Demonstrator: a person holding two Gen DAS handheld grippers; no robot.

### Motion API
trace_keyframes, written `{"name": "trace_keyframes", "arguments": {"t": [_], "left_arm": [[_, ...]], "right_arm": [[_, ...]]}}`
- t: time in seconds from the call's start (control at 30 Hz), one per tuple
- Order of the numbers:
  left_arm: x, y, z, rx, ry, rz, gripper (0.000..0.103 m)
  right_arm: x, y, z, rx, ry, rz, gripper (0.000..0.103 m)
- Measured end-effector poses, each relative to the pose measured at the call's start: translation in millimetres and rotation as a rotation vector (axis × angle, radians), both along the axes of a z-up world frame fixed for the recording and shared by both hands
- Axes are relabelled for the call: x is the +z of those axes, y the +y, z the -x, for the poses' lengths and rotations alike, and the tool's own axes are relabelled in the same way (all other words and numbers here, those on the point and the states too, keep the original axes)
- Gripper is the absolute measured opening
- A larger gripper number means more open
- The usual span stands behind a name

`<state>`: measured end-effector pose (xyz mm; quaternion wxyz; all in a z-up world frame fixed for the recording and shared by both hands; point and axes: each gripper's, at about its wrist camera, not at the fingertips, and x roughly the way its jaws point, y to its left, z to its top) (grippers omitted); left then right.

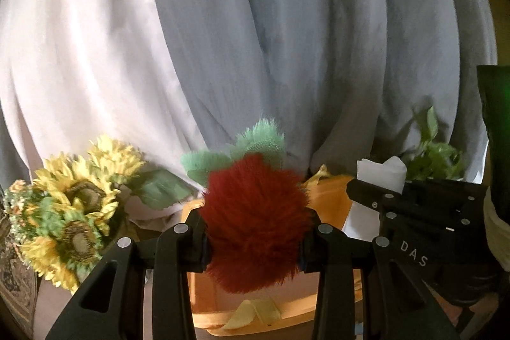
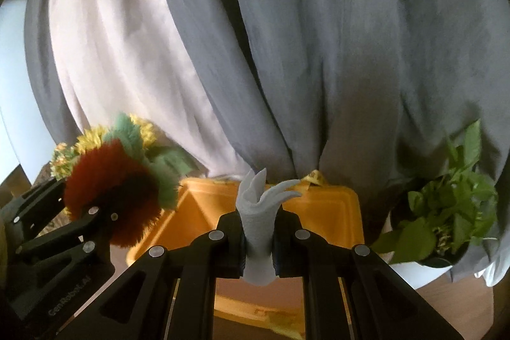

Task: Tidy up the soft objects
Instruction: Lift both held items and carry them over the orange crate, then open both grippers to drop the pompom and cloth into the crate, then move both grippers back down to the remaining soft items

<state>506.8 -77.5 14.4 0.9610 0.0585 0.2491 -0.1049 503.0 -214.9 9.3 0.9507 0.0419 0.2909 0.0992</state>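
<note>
A fluffy red plush strawberry [image 1: 255, 212] with green leaves sits squeezed between the pads of my left gripper [image 1: 253, 231], which is shut on it. My right gripper [image 2: 259, 231] is shut on a grey glove [image 2: 259, 209] whose fingers stick up past the fingertips. Both hover over an orange bin [image 2: 318, 212] that lies just below and ahead. In the right wrist view the plush strawberry [image 2: 108, 190] and the left gripper show at the left. In the left wrist view the glove [image 1: 382, 177] looks pale at the right.
Grey curtains [image 2: 334, 53] and a white curtain [image 2: 111, 53] hang right behind the bin. A bunch of artificial sunflowers [image 1: 73, 196] stands to the left, a potted green plant [image 2: 446, 212] to the right. Yellow-green fabric [image 1: 251, 314] lies inside the bin.
</note>
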Motion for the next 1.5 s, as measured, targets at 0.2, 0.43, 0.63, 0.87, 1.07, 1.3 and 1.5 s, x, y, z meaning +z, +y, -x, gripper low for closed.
{"name": "trace_keyframes", "arguments": {"t": [0.2,0.43,0.63,0.87,1.07,1.3,1.5], "left_arm": [[-28.2,-1.5,-31.5,0.017,0.093,-0.02,0.04],[-57.9,-2.7,-57.4,0.005,0.207,-0.031,0.046],[-70.4,0.5,-62.9,0.049,0.24,-0.071,0.072],[-58.2,7.2,-56.5,0.067,0.232,-0.072,0.081],[-42.4,11.9,-42.5,0.091,0.195,-0.074,0.085],[-20.0,18.7,-5.2,0.102,0.136,-0.042,0.085],[-3.2,14.7,35.4,0.103,0.075,-0.031,0.085]], "right_arm": [[-26.4,-1.6,-33.2,-0.022,0.112,0.026,0.013],[-63.0,-0.6,-63.9,-0.016,0.267,0.053,0.013],[-85.9,-1.8,-79.4,-0.008,0.375,0.073,0.03],[-83.9,-1.9,-81.6,-0.012,0.387,0.075,0.052],[-71.1,-2.0,-75.0,-0.022,0.365,0.066,0.053],[-41.7,-6.7,-41.8,-0.061,0.294,0.072,0.053],[-23.1,-18.1,-2.7,-0.097,0.234,0.064,0.053]]}}
